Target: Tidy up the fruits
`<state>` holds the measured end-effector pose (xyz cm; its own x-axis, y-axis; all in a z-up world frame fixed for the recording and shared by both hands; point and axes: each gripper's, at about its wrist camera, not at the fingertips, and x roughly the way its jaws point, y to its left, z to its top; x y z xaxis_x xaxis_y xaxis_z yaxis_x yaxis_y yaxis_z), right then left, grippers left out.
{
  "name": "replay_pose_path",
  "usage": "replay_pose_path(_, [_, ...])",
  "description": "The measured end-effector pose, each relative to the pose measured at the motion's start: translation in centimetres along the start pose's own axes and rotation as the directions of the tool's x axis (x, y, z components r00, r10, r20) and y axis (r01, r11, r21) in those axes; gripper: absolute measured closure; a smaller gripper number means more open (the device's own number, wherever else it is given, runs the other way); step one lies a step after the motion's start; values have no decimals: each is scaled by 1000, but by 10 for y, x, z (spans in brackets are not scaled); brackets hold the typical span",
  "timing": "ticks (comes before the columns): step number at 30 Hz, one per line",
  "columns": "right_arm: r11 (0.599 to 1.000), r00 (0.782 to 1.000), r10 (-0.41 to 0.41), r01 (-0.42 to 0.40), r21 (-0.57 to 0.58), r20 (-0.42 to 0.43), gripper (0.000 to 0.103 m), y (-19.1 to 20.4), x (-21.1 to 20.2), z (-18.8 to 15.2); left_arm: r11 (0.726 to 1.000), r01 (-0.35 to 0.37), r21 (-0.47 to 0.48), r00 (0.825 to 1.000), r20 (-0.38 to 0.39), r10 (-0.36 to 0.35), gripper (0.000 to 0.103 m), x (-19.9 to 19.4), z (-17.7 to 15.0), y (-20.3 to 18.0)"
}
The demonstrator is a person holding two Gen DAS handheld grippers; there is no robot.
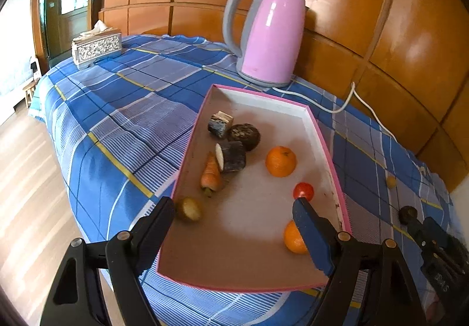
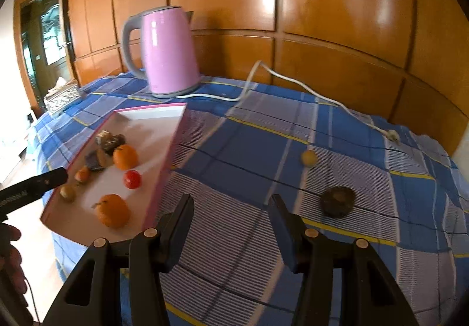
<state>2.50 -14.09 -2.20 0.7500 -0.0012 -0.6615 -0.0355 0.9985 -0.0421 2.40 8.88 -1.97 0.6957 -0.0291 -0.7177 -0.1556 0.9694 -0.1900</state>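
Hovering spread and empty, right gripper (image 2: pixel 231 226) risked nudging round dark fruit (image 2: pixel 337 201) at 2 o'clock and small yellow fruit (image 2: pixel 308 157) at 1 o'clock off sloping cloth; left gripper (image 1: pixel 234 226), unclenched, empty, hung over tray (image 1: pixel 331 150).

Fruits lie in the tray (image 1: pixel 328 150), kettle (image 1: pixel 271 33) behind it, tissue box (image 1: pixel 96 44) far left

A pink kettle (image 1: pixel 268 36) stands upper centre on the blue plaid cloth (image 1: pixel 117 121), its white cord (image 2: pixel 293 85) trailing right; a tissue box (image 1: pixel 96 46) sits upper left.
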Motion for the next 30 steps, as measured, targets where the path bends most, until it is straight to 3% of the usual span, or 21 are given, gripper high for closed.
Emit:
replay_pose_path(10, [994, 996, -85, 86, 73, -16, 50, -37, -4, -20, 995, 80, 65, 997, 2, -80, 20, -7, -2, -22])
replay_pose_path(19, [975, 987, -152, 159, 156, -58, 50, -74, -6, -37, 971, 170, 166, 985, -8, -171, 20, -14, -5, -58])
replay_pose_path(30, [933, 965, -252, 264, 243, -80, 50, -119, -18, -48, 900, 295, 320, 955, -67, -289, 20, -12, -8, -131])
